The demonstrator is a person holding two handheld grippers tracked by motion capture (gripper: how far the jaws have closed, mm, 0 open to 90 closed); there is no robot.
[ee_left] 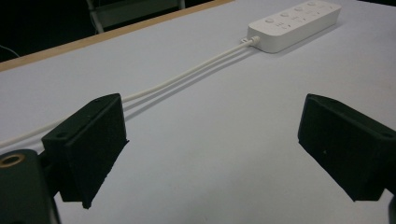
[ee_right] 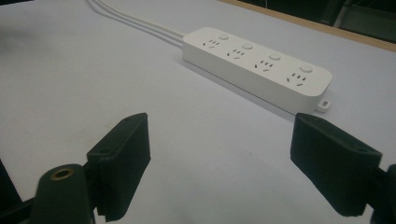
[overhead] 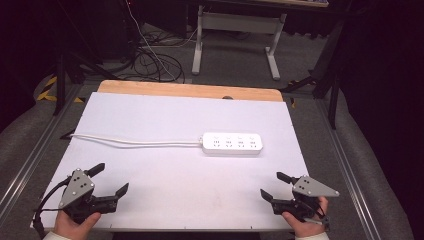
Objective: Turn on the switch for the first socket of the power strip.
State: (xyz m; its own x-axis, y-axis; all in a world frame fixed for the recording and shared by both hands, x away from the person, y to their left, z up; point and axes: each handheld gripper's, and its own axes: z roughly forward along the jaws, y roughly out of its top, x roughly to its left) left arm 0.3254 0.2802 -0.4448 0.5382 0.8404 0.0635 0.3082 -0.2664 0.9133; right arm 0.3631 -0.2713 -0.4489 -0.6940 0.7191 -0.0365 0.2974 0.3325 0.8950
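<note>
the white table is mostly bare. 1 power strip lies right of centre, and its 2 cords run from it to the left edge, barring a low path from near side to far side there. the left gripper and right gripper face open surface up to that line.

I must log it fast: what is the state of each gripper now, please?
Left gripper: open, holding nothing, near the table's front edge.
Right gripper: open, holding nothing, short of the power strip.
</note>
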